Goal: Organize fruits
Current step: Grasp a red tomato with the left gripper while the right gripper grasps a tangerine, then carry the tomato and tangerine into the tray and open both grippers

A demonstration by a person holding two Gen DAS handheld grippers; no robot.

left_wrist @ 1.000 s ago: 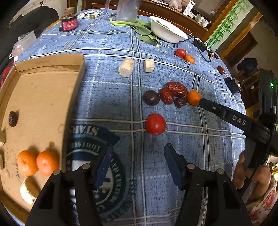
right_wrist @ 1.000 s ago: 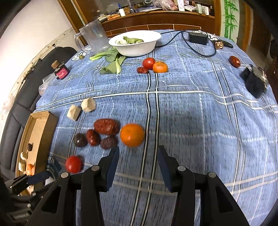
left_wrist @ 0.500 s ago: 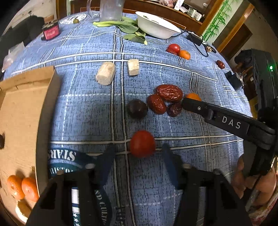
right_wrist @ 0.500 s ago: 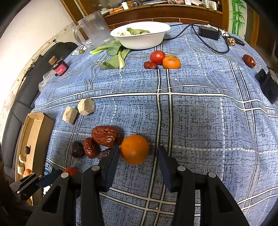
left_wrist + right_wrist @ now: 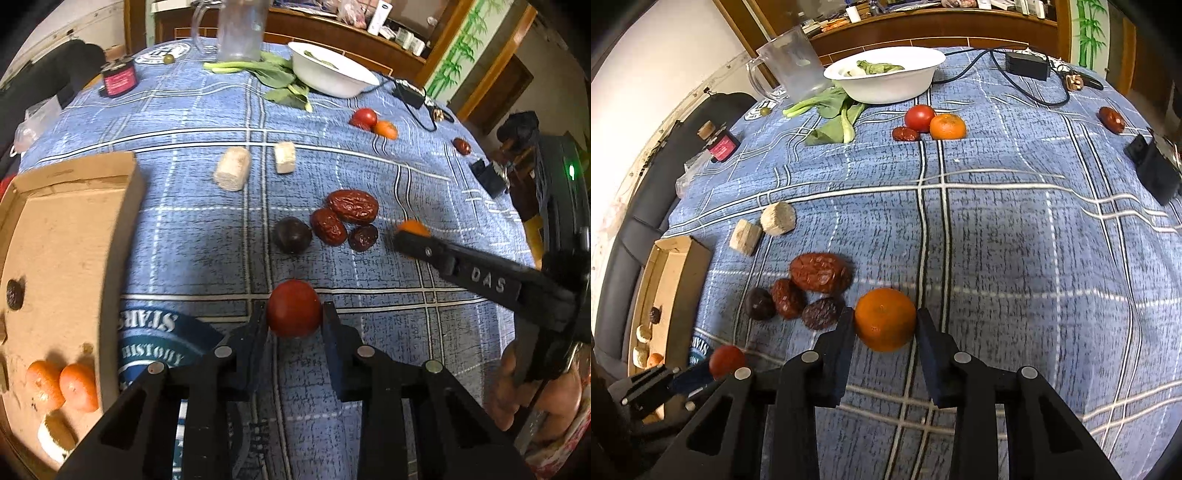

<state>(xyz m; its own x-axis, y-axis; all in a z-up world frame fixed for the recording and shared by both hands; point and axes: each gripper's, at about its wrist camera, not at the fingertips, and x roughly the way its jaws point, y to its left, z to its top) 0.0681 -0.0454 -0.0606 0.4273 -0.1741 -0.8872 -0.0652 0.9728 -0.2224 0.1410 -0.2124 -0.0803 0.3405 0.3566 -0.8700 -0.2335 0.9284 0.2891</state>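
L gripper (image 5: 294, 314) is closing round the tomato (image 5: 293, 308), pads at or nearly at its sides. R gripper (image 5: 885, 323) is closing on the orange (image 5: 885, 319), pads touching both sides. Both fruits sit on the cloth (image 5: 1015, 258). Box (image 5: 55, 229) holds two oranges (image 5: 62, 384), a dark fruit & pale bits. Left on the cloth: dates (image 5: 352, 206), a dark fruit (image 5: 292, 235), far tomato/orange pair, lone date. Early on, I'd say.

Left wrist view: orange (image 5: 413, 226) largely hidden behind the right gripper's finger (image 5: 480, 280); cardboard box (image 5: 74, 236) cut off at the left edge. Right wrist view: box contents (image 5: 646, 339) too small to identify.
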